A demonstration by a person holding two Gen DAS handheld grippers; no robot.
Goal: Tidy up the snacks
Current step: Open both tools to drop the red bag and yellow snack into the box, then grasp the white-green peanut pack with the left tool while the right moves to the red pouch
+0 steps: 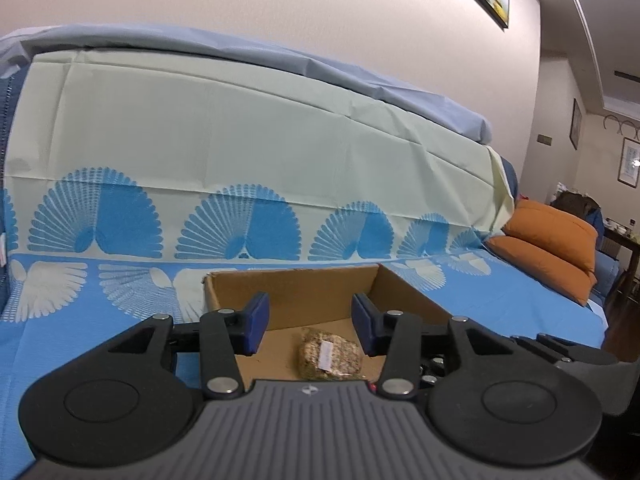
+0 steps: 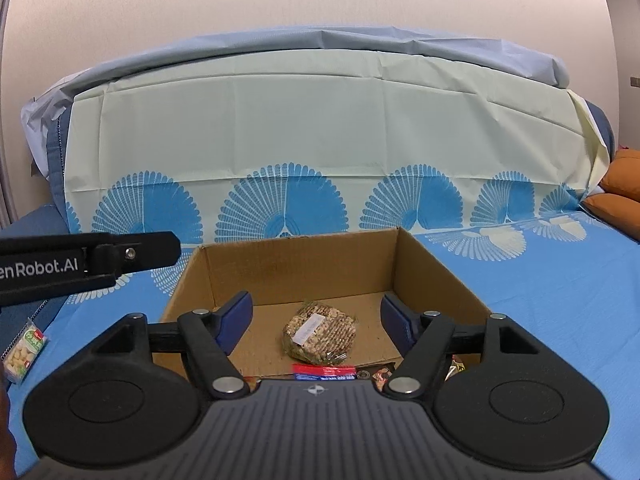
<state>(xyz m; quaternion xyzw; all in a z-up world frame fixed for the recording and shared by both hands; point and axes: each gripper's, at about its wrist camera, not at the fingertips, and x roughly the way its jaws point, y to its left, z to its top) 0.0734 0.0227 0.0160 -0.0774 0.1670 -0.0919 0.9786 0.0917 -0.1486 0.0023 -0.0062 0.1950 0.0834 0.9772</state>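
Low in the right wrist view, the right gripper (image 2: 316, 322) is seen with its jaws spread wide and nothing held between them. Its blue pads (image 2: 236, 320) are spaced far apart over the cardboard box (image 2: 436, 276) in the middle of the frame. A round snack pack (image 2: 320, 333) is seen on the box floor, near the middle. It is made of brown seeds and grains, is wrapped in clear plastic, and has a small white label on top. A red and blue packet (image 2: 324, 372) is partly hidden at the bottom of the box. A small bag of pale nuts (image 2: 23, 350) is laid on the blue cloth (image 2: 560, 300) at the lower left, outside the box.

In the left wrist view, the left gripper (image 1: 306, 326) is also held wide open and empty, just above the same seed pack (image 1: 330, 354). Orange cushions (image 1: 552, 240) are seen at the right of the frame
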